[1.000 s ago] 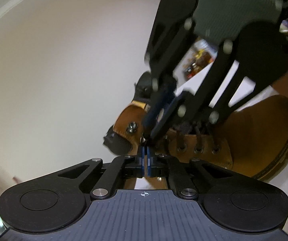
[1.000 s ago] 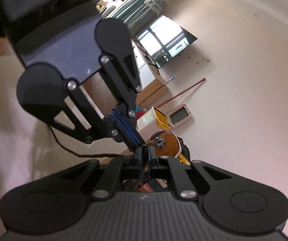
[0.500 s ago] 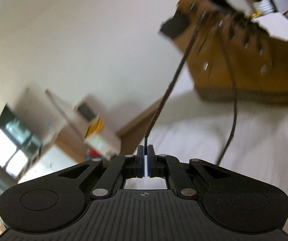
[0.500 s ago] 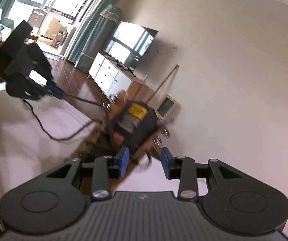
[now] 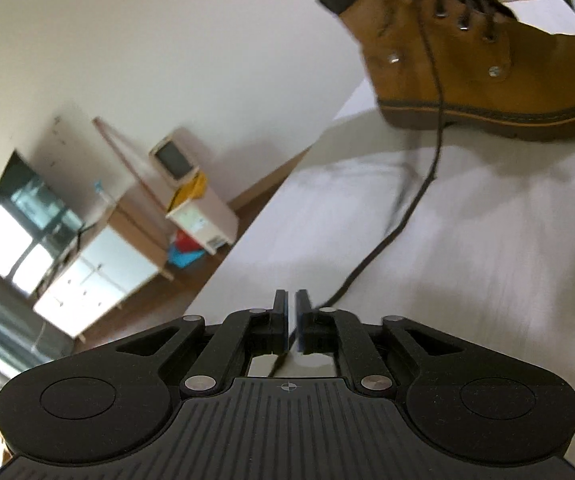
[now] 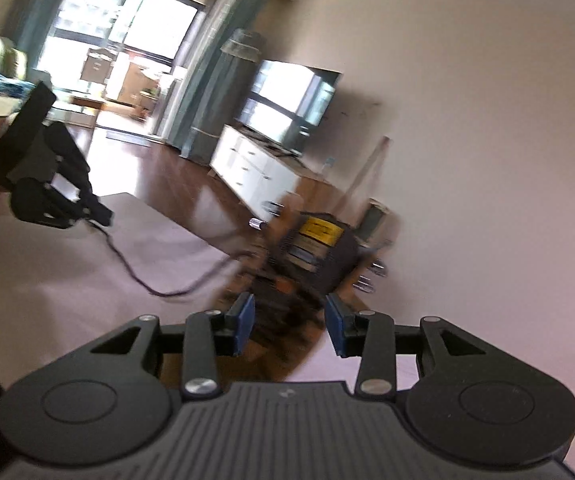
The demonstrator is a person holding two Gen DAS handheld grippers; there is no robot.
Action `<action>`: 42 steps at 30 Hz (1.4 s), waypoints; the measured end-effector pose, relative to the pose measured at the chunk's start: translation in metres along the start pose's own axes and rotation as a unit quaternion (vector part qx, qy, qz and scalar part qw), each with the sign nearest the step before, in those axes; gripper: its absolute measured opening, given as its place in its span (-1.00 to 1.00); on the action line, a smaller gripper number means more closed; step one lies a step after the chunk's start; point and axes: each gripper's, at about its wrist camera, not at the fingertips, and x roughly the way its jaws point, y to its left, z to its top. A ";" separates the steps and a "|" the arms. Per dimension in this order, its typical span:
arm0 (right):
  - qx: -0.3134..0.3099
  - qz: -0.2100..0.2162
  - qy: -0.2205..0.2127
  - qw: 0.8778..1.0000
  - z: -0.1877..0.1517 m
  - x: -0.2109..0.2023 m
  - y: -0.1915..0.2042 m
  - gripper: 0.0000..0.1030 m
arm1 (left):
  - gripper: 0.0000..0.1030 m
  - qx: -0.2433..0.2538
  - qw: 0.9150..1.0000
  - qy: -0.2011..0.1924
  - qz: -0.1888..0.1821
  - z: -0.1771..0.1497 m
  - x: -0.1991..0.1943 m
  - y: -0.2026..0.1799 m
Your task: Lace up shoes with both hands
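Note:
A tan lace-up boot stands on the white table, at the upper right of the left wrist view. Its dark lace trails slack over the table to my left gripper. That gripper's jaws are opening: a narrow gap shows and the lace passes through it without being pinched. In the right wrist view the boot is blurred, just ahead of my right gripper. Its jaws are opening too, blue pads wide apart, gripping nothing. The left gripper hangs at far left with the lace curving from it.
The table's edge runs diagonally, with wooden floor beyond. A white cabinet with a television lines the wall, and a small box stands beside it. A white box sits behind the boot.
My left gripper pulled away from the boot and sank toward the table; the taut lace went slack and its jaws parted slightly. My right gripper opened wide and let go of the lace.

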 end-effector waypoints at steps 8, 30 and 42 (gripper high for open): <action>-0.016 0.116 -0.004 0.993 0.022 0.036 0.028 -0.16 | -0.78 -0.051 0.998 0.014 -0.029 -0.011 -0.004 0.027; -0.029 0.187 -0.001 0.982 0.023 0.047 0.041 -0.09 | -1.00 -0.109 0.968 -0.042 -0.220 0.015 -0.053 0.037; -0.051 0.218 -0.011 0.975 0.019 0.052 0.070 0.10 | -0.98 -0.166 0.977 0.043 -0.127 0.011 -0.016 0.048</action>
